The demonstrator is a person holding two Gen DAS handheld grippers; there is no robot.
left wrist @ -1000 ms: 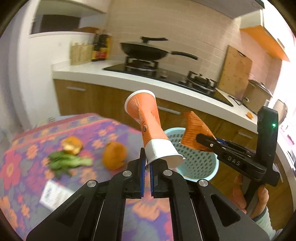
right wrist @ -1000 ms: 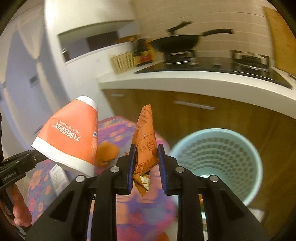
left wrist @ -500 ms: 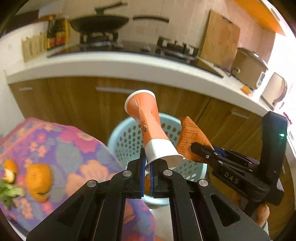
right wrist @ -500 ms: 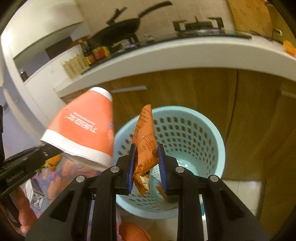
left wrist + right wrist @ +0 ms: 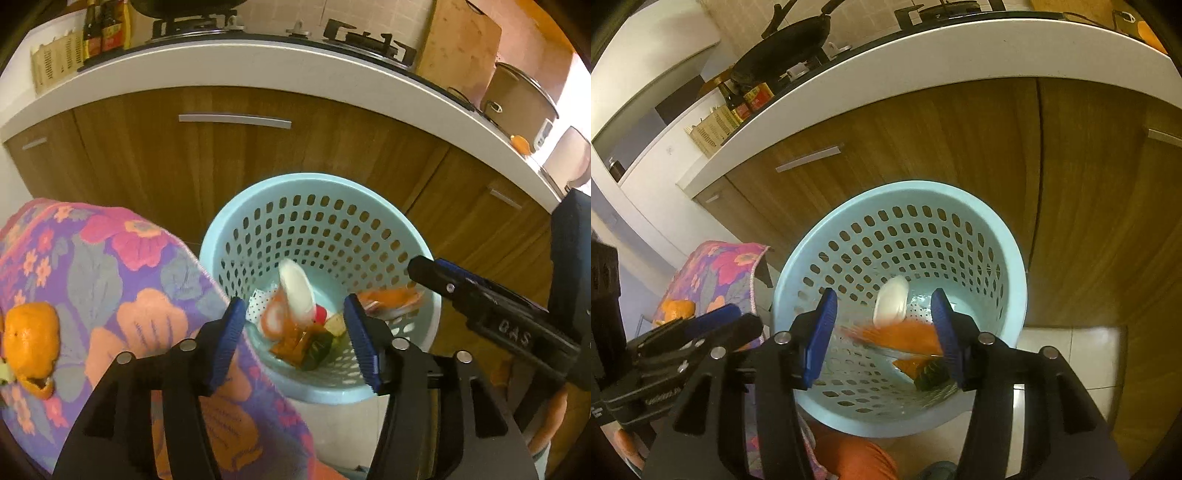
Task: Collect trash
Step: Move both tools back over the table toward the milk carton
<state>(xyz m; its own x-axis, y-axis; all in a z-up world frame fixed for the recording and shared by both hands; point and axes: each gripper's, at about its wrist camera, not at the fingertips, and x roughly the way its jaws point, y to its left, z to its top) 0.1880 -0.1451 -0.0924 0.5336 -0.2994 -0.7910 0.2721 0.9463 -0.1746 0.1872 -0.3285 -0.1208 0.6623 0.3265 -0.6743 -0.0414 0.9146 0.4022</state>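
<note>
A light blue perforated trash basket (image 5: pixel 258 206) stands on the floor beside the table; it also shows in the right wrist view (image 5: pixel 1015 266). My left gripper (image 5: pixel 295 332) is open and empty above its near rim. My right gripper (image 5: pixel 884 328) is open and empty above the basket; it also shows in the left wrist view (image 5: pixel 432 273). The orange and white paper cup (image 5: pixel 295 295) falls inside the basket, blurred, also in the right wrist view (image 5: pixel 892 299). The orange wrapper (image 5: pixel 905 334) drops below the right gripper, and shows in the left wrist view (image 5: pixel 391 299). Other wrappers (image 5: pixel 303 343) lie at the bottom.
A table with a floral cloth (image 5: pixel 110 266) is at the left, with orange peel (image 5: pixel 31 347) on it. Wooden cabinets (image 5: pixel 258 155) under a white counter (image 5: pixel 295 62) stand behind the basket. Bottles (image 5: pixel 101 33) and a pot (image 5: pixel 517 99) sit on the counter.
Both grippers have opened over the basket. The paper cup and the orange wrapper have left the jaws and are falling into the basket. Both views tilted further down.
</note>
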